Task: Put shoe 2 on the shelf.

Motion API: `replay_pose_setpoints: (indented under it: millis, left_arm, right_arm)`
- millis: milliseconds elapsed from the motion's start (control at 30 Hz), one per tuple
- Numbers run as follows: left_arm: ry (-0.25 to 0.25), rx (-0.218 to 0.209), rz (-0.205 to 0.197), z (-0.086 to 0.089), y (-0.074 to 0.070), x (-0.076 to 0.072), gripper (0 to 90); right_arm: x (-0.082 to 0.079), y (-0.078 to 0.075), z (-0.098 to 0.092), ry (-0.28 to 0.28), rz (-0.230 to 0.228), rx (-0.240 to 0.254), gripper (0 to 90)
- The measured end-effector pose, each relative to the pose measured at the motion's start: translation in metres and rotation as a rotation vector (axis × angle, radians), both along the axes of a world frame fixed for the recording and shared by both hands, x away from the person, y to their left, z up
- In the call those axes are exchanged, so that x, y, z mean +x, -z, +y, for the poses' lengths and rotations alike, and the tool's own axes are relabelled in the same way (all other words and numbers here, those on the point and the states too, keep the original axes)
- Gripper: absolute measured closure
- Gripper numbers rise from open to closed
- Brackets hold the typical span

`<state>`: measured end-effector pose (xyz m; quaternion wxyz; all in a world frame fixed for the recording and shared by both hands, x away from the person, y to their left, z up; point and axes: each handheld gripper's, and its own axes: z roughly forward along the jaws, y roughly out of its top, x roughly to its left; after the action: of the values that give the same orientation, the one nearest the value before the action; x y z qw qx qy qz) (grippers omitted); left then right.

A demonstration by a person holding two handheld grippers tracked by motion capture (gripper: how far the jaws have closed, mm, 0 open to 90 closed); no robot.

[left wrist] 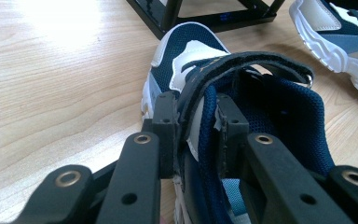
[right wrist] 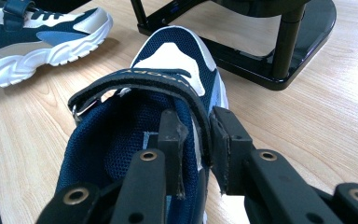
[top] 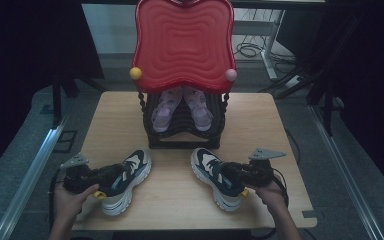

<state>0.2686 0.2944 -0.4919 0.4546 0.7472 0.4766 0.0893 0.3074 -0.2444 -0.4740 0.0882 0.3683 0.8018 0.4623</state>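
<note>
Two navy, white and teal sneakers lie on the wooden table [top: 175,205], toes toward a shoe rack. My left gripper [top: 111,175] has its jaws astride the outer collar wall of the left sneaker [top: 129,176], one pad inside and one outside. In the left gripper view the left gripper [left wrist: 196,106] pinches that wall and its strap [left wrist: 242,63]. My right gripper [top: 231,170] grips the right sneaker [top: 211,169] the same way. In the right gripper view the right gripper [right wrist: 196,122] is shut on the collar wall of that sneaker [right wrist: 168,56].
A black shoe rack [top: 182,140] with a red wavy top [top: 182,40] stands at the table's far middle. A pair of pink shoes [top: 164,111] sits on its lower shelf. Its base [right wrist: 279,70] lies just beyond both sneakers. The table edges are close on each side.
</note>
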Motion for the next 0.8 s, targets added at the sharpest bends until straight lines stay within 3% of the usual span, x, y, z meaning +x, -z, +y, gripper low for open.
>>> replay_pose_setpoints:
  millis: [400, 800]
  left_arm:
    - [-0.017, -0.032, -0.037, 0.004, -0.005, -0.004, 74.5]
    - [-0.05, -0.156, -0.069, 0.017, -0.007, -0.008, 74.4]
  right_arm:
    - [-0.007, 0.006, -0.006, 0.041, -0.023, 0.077, 74.4]
    - [-0.016, 0.01, -0.017, 0.116, -0.03, 0.158, 74.4]
